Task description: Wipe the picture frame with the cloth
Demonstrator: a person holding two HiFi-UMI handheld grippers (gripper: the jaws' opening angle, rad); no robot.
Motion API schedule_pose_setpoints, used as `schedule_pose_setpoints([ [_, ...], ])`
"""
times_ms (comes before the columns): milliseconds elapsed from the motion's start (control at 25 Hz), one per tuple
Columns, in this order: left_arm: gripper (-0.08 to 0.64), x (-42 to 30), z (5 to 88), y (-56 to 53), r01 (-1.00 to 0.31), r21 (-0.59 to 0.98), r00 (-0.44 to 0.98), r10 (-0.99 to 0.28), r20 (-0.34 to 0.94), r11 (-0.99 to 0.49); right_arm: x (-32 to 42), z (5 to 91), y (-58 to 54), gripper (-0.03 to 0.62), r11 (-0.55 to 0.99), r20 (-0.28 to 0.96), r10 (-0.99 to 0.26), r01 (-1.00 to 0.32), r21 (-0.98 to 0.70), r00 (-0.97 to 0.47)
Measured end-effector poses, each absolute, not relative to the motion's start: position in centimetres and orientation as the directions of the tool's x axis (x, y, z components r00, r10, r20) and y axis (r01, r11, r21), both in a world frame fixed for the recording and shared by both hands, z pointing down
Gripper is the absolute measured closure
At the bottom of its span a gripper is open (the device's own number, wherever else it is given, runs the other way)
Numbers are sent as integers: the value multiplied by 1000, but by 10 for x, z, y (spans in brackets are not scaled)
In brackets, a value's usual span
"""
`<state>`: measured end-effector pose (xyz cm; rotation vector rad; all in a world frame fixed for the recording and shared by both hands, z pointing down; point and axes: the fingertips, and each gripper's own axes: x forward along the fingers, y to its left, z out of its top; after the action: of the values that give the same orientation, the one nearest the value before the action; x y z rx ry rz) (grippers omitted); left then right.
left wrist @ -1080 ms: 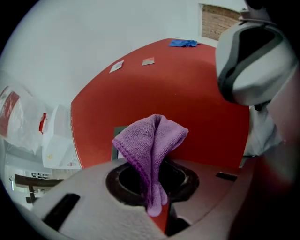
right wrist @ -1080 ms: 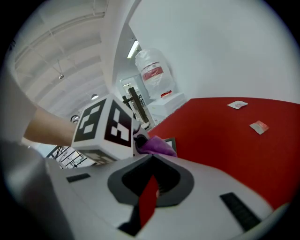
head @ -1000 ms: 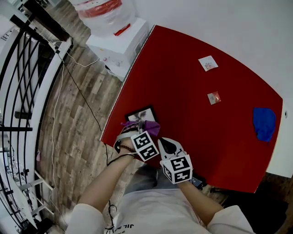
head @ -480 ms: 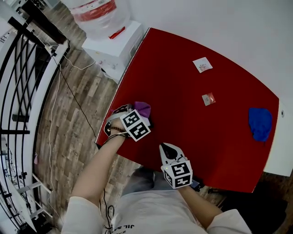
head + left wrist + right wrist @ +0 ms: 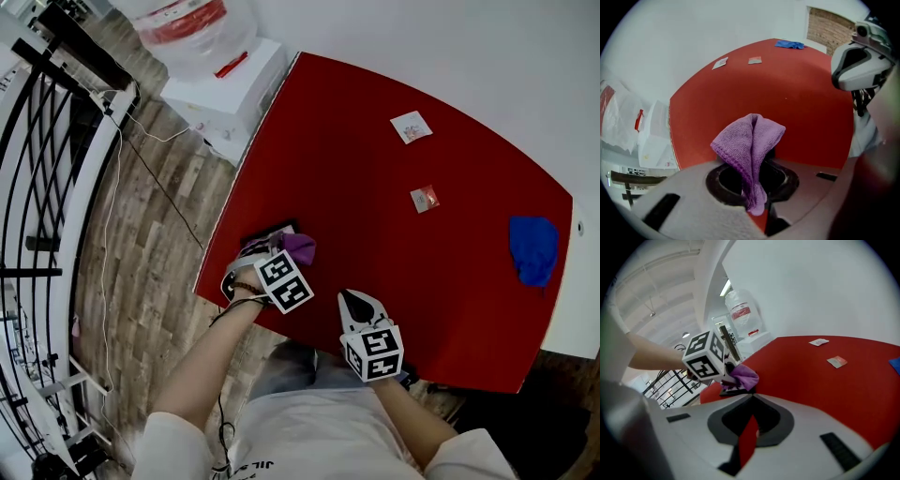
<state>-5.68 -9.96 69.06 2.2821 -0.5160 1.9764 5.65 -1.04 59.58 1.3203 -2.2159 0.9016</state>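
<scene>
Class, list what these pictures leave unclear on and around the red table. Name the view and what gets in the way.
- Picture frame: in the head view it is nearly all covered by the left tool and its purple cloth, so its image is unseen.
- White card and smaller card: the print is too small to read in every view.
- Water bottle: cut off by the head view's top edge.

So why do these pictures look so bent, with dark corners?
Left gripper view and right gripper view: fisheye lenses, black corners, the edge of the red table bowed. Left gripper view: purple cloth sharp, nearest foreground soft. Head view: milder bend, even light, no glare.
</scene>
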Motion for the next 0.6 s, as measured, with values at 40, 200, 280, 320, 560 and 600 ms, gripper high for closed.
schedule_pose_setpoints([
  [40,497,-57,692,-92,-294,-158,109,-197,974,-943,56,596,-11,588,345,628,-619,-882,-322,-472],
  [200,497,-58,694,-78,-267,-169,94,-200,975,-949,53,598,-12,588,350,624,-615,-876,-332,-482],
  [280,497,-59,694,-79,-268,-169,93,-200,975,-948,51,598,-11,588,354,623,-611,-873,-337,-488],
  [320,497,-59,693,-81,-269,-172,93,-204,975,-947,51,598,-11,588,355,623,-609,-872,-338,-490],
  [560,497,-72,679,-130,-335,-213,78,-252,965,-918,54,598,-9,588,349,622,-610,-871,-344,-490],
  [600,497,-74,678,-140,-341,-218,70,-256,964,-914,55,598,-9,588,346,623,-610,-872,-346,-489],
])
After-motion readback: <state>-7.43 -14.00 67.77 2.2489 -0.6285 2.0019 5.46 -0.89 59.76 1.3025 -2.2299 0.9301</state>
